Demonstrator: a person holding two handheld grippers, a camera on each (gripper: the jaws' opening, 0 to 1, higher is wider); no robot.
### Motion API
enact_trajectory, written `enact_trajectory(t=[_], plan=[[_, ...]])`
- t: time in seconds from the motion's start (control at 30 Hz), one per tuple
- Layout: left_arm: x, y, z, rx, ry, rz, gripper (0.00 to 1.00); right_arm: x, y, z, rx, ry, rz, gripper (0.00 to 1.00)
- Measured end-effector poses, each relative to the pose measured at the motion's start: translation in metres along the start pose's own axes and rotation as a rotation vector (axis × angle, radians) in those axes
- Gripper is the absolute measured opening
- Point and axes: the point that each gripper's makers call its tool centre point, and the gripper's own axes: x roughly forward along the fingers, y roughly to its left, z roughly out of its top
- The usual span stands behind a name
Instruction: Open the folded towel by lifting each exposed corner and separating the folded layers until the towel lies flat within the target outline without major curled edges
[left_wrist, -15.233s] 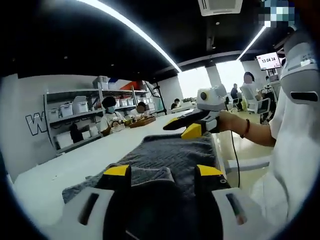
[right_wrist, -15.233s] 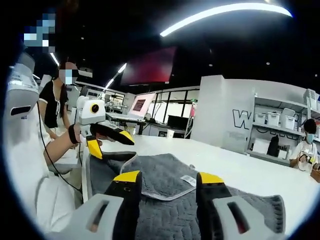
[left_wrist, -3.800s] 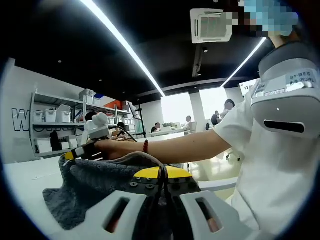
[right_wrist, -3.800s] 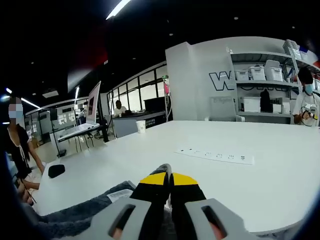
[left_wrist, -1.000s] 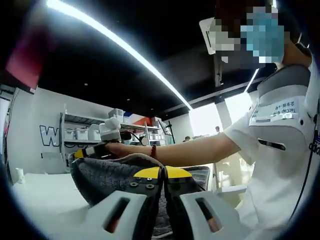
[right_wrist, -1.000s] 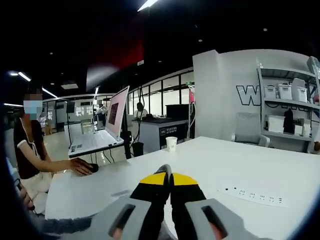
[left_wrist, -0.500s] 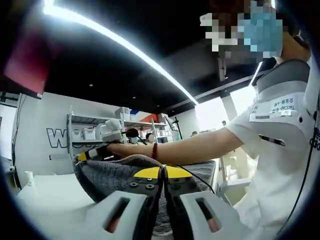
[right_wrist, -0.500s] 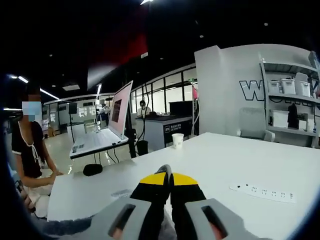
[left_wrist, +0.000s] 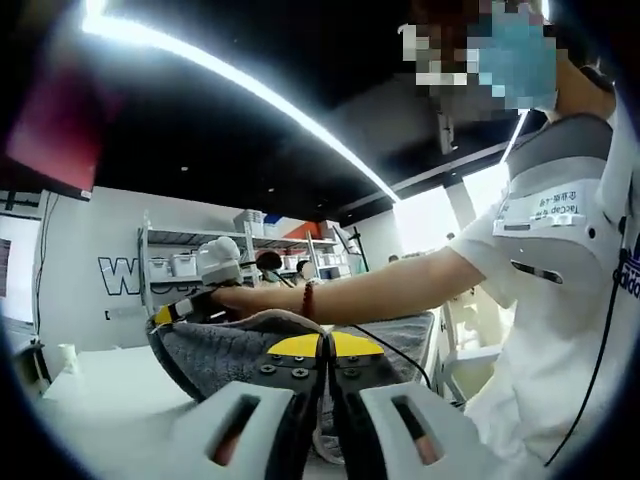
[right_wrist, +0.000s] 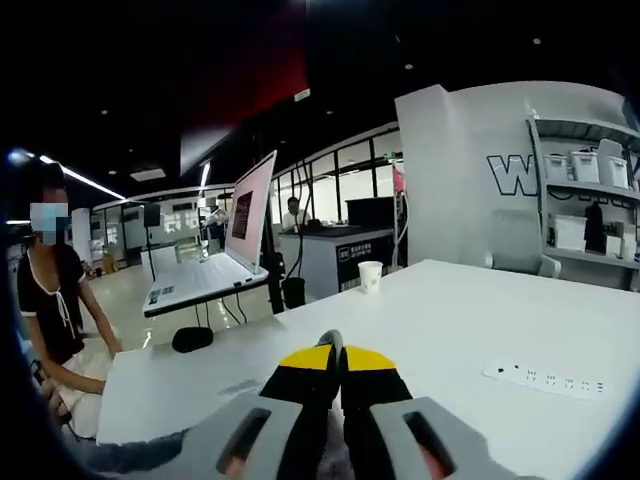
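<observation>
The grey towel (left_wrist: 228, 349) hangs lifted off the white table (left_wrist: 95, 375), stretched between both grippers. My left gripper (left_wrist: 322, 345) is shut on one edge of it, the cloth pinched between the yellow tips. The right gripper (left_wrist: 188, 306) comes into the left gripper view at mid left, held by a hand with a red wrist band, at the towel's far edge. In the right gripper view my right gripper (right_wrist: 335, 352) is shut on the towel (right_wrist: 329, 340), and more grey cloth (right_wrist: 130, 455) trails away at the lower left.
A person in a white shirt (left_wrist: 560, 300) stands close on the right of the left gripper view. On the table (right_wrist: 440, 320) lie a power strip (right_wrist: 545, 380) and a paper cup (right_wrist: 370, 275). A laptop (right_wrist: 225, 250) and a seated person (right_wrist: 50, 300) are further left.
Both grippers stay shut on the towel, which stays raised. Both views have shifted a little as the hands move; the power strip and cup have slid rightward in the right gripper view.
</observation>
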Motion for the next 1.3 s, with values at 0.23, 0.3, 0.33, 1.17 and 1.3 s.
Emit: enact_trajectory(t=[0.23, 0.3, 0.33, 1.17, 1.3], plan=[[-0.005, 0.001, -0.008, 0.033, 0.045, 0.002, 0.0, 0.013, 0.005, -0.007, 0.019, 0.011, 0.013, 0.0], [-0.006, 0.002, -0.008, 0.03, 0.04, 0.001, 0.0, 0.017, 0.006, -0.01, 0.021, 0.017, 0.018, 0.0], [-0.007, 0.002, -0.009, 0.03, 0.042, 0.003, 0.0, 0.019, 0.007, -0.011, 0.023, 0.019, 0.02, 0.0], [-0.047, 0.023, -0.022, 0.056, 0.048, 0.067, 0.01, 0.052, 0.027, -0.036, 0.082, 0.053, 0.037, 0.0], [-0.048, 0.02, -0.026, 0.083, 0.067, 0.056, 0.01, 0.058, 0.034, -0.039, 0.087, 0.057, 0.05, 0.0]])
